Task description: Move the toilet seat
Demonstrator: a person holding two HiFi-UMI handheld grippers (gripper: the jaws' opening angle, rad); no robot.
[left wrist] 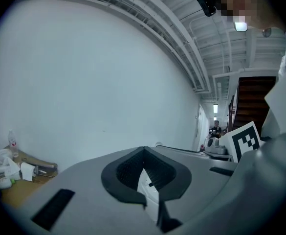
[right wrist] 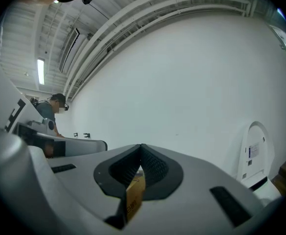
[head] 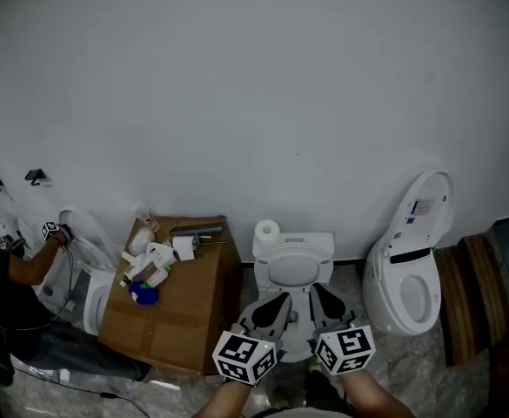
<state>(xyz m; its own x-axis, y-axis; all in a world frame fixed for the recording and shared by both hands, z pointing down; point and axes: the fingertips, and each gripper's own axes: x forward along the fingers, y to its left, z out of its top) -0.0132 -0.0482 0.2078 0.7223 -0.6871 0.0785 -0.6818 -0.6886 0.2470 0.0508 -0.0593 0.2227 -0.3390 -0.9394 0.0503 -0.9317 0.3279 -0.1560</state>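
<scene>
A white toilet (head: 282, 244) stands against the wall in the middle of the head view, its seat (head: 294, 268) lying down over the bowl. Both grippers hover side by side just in front of it, pointing level toward the wall. My left gripper (head: 280, 301) is shut, its jaw tips meeting with nothing held (left wrist: 143, 150). My right gripper (head: 320, 293) is likewise shut and empty (right wrist: 141, 147). Neither touches the seat. The toilet's front is hidden under the grippers.
A toilet paper roll (head: 267, 232) stands on the tank. A second toilet (head: 411, 273) with its lid raised is at the right, beside wooden steps (head: 463, 294). A cluttered cardboard box (head: 180, 307) sits left. Further left a person (head: 6, 273) works at another toilet (head: 84, 273).
</scene>
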